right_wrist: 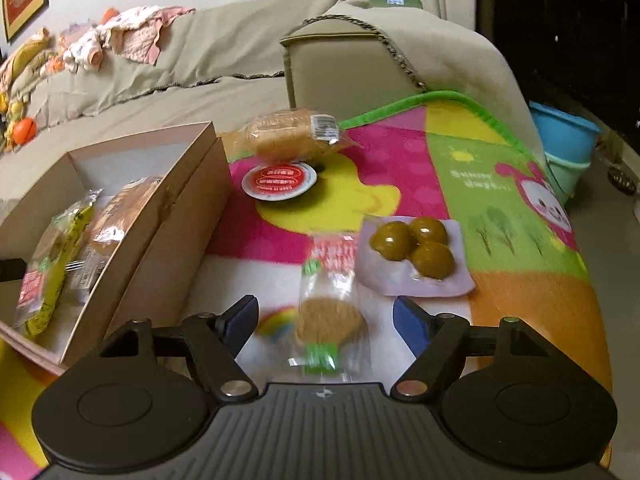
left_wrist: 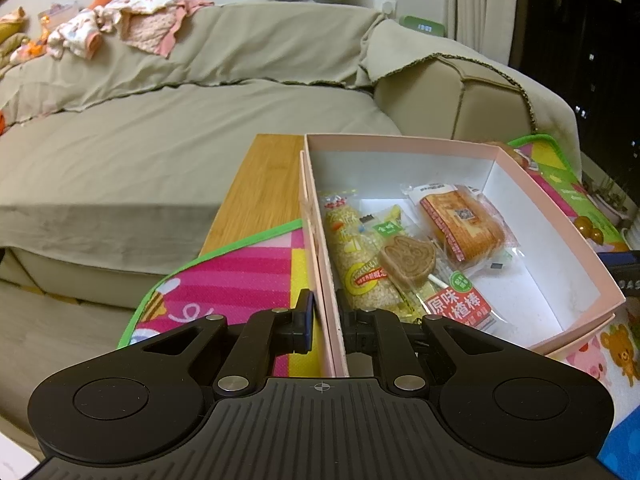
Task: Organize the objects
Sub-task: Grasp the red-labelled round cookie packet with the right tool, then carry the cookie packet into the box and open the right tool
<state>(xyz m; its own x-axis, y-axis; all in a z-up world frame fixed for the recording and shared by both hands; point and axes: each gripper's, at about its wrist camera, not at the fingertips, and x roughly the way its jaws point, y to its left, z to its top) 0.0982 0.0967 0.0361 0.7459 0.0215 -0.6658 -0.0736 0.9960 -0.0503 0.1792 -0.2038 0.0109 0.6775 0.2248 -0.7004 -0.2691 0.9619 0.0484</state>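
Note:
In the left wrist view a pink cardboard box [left_wrist: 400,145] holds several wrapped snacks: a sesame bar [left_wrist: 354,256], a brown cookie on a stick [left_wrist: 408,258], a cake slice [left_wrist: 464,220] and a red packet [left_wrist: 460,306]. My left gripper [left_wrist: 328,320] is shut on the box's near left wall, one finger outside and one inside. In the right wrist view the same box [right_wrist: 168,216] lies at the left. My right gripper [right_wrist: 326,320] stands open over the mat, and a wrapped round cookie [right_wrist: 332,320] lies between its fingers, with neither pad touching it.
On the colourful mat [right_wrist: 400,168] lie a wrapped bun [right_wrist: 288,134], a red-lidded cup [right_wrist: 280,180], a pack of three green balls [right_wrist: 412,248] and a small rainbow sweet [right_wrist: 276,320]. A covered sofa [left_wrist: 180,132] lies behind. Blue tubs [right_wrist: 560,136] stand far right.

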